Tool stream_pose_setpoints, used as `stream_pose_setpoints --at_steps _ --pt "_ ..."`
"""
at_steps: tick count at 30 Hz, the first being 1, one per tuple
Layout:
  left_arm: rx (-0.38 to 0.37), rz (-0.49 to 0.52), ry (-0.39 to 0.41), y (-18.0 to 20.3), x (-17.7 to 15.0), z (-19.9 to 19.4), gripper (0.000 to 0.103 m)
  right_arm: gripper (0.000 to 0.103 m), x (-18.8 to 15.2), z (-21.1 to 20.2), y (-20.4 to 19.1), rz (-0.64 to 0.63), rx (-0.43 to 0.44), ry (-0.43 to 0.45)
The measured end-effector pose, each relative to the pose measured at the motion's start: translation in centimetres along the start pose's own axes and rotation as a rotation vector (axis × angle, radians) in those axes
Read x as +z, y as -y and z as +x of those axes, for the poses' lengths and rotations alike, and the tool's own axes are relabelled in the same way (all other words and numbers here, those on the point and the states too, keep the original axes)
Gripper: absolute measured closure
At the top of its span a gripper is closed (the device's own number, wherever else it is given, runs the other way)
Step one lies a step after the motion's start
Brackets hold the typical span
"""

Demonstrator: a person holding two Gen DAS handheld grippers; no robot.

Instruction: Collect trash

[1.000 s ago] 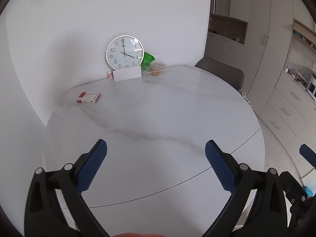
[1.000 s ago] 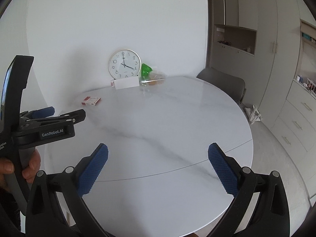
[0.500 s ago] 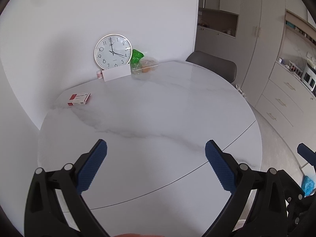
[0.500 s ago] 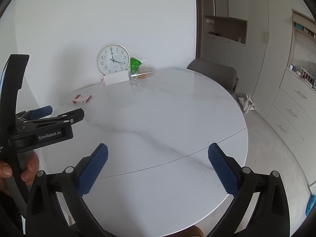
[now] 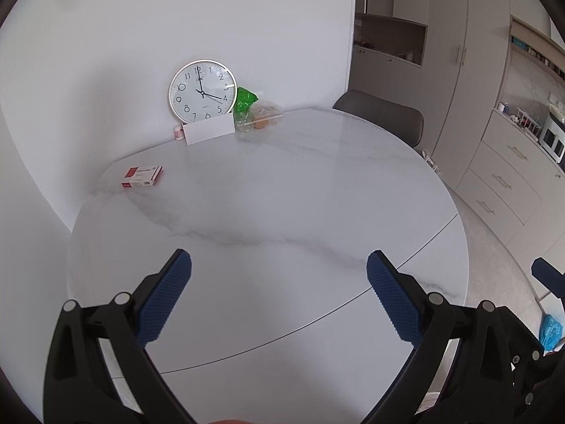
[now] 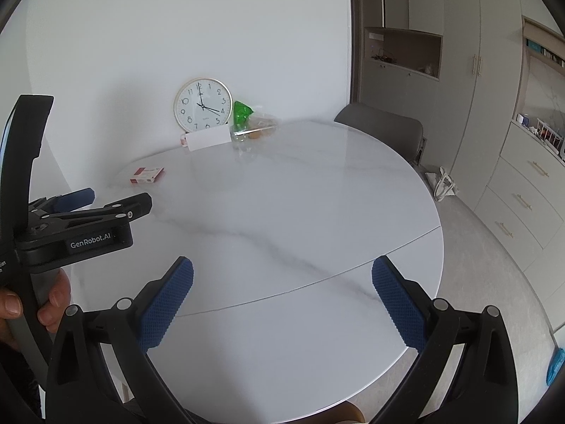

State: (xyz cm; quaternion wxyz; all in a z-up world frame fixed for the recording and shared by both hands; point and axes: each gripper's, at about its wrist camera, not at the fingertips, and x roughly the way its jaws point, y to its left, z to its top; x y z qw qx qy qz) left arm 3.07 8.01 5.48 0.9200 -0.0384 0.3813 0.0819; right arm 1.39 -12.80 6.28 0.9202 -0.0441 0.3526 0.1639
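A red and white small box lies at the far left of the round white marble table. At the table's back stand a green bag and a clear plastic food container. My left gripper hangs open above the table's near part, nothing between its blue pads. My right gripper is open and empty too, over the near edge. In the right wrist view the left gripper shows from the side, held by a hand.
A wall clock leans on the wall behind a white card, with a small bottle beside it. A grey chair stands behind the table. Cabinets and drawers line the right side. A white bag lies on the floor.
Both views have panned slightly, so the clock and table shift in frame. Both grippers stay open and empty over the table's near part.
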Motion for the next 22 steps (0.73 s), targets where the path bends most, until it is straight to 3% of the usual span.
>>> stream_pose_setpoints --at_steps 22 --pt "-0.004 0.002 -0.005 -0.38 -0.05 -0.03 0.008 0.002 -0.19 0.02 0.05 0.006 0.002 -0.006"
